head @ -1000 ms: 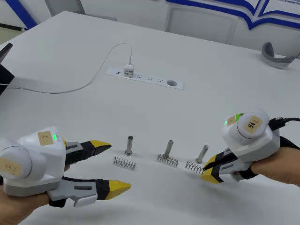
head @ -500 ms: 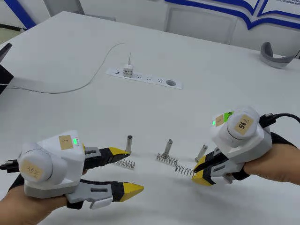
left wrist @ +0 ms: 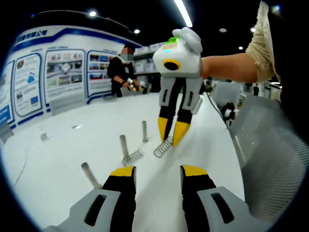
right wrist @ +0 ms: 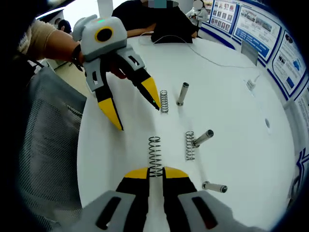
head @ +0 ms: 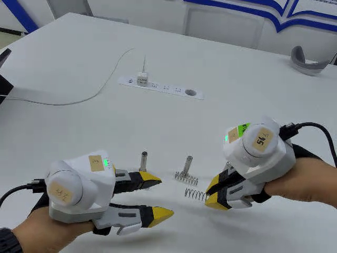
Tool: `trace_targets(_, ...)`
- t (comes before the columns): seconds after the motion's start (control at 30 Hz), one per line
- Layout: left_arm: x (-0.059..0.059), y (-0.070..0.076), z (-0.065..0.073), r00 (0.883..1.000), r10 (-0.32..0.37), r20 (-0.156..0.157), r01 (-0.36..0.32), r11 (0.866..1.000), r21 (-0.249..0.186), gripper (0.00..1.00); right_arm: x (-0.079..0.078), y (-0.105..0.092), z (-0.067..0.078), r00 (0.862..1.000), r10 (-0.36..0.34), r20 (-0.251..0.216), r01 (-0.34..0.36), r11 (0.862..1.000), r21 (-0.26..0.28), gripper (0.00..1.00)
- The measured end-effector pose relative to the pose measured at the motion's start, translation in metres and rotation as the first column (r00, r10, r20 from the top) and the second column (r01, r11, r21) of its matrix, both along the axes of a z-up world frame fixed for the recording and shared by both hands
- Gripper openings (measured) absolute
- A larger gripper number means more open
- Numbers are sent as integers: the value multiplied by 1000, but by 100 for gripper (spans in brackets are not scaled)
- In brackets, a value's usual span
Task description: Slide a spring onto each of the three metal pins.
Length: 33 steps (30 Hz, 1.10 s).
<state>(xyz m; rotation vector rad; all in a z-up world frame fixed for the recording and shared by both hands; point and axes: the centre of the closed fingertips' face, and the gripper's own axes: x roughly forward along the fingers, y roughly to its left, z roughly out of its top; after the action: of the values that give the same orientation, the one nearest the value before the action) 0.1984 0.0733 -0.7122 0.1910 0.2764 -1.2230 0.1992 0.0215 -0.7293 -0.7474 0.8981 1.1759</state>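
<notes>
I have dragged one spring (head: 195,194) away from its pin (right wrist: 214,187). My right gripper (head: 212,193) pinches its end; my left gripper (head: 164,197) is spread, nearby.

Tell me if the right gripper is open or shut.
Shut. In the right gripper view, the yellow-tipped right gripper pinches the near end of a thin coiled metal spring.

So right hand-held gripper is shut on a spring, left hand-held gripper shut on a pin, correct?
Half right. The right hand-held gripper is shut on a spring, but the left hand-held gripper is open: the left gripper view shows its jaws apart with nothing between them.
</notes>
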Motion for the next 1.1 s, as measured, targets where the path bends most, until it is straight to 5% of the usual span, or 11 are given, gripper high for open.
trace_targets(1.1, -9, -21, -3, 993, -94, 72, 91, 995, 47, 14, -16, 23, 5, 988, 152, 7, -152, 988, -14, 11)
